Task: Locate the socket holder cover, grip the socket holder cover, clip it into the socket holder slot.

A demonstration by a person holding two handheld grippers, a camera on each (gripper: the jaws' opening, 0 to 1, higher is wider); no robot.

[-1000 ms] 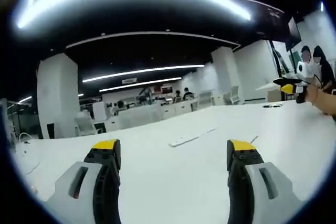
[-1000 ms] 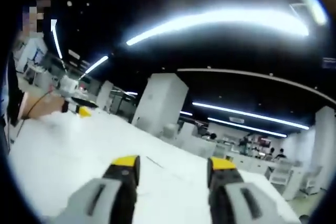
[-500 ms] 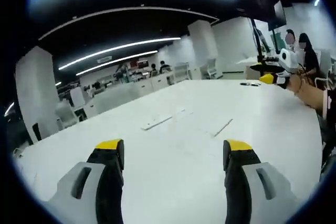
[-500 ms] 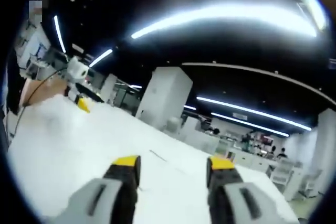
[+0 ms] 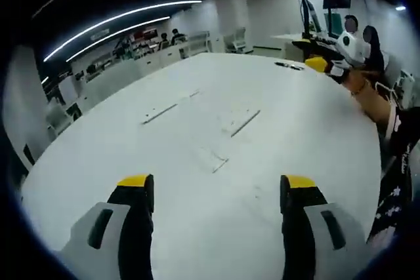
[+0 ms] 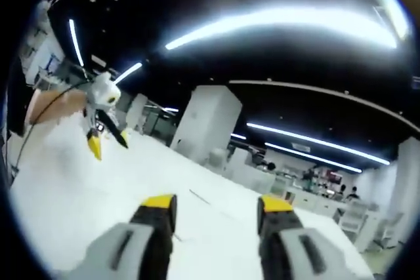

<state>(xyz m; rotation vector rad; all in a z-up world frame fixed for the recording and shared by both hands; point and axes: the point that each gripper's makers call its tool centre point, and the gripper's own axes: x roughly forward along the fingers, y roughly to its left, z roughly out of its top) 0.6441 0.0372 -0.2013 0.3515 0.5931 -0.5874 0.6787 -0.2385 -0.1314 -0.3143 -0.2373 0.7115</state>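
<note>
- Left gripper point(image 5: 214, 191) hovers over the wide white table point(image 5: 315, 122), jaws spread far apart, nothing between them.
- Right gripper point(image 6: 216, 206) the same story: jaws well apart, nothing held, camera tipped up toward the ceiling lights point(image 6: 275, 21) and a white pillar point(image 6: 203, 122).
- In the left gripper view, three pale pieces lie on the table ahead: a long strip point(image 5: 159, 113) far off to the left, a thin bar point(image 5: 244, 123) near the middle, and a short piece point(image 5: 213, 159) closest to the jaws.
- Which of these is the socket holder cover and which the slot? They are too small and washed out against the white top to tell.
- My read: this is the locating step, with no grip begun.
- The risk from here: white parts on a white table, so the jaws could close on the wrong piece, or skid over a flat strip without catching its edge.
- Another worry: the right gripper looks well above the table, so it gives little help lining anything up.
- Each gripper appears in the other's view: the right one at the far right of the left gripper view, the left one at the upper left of the right gripper view. They are well apart now; a careless reach could cross their paths.
- Around the scene: seated people point(image 5: 361, 34) beyond the table's far right edge, rows of desks point(image 5: 141, 54) further back.
- Nothing stands between the left jaws and the nearest piece.
</note>
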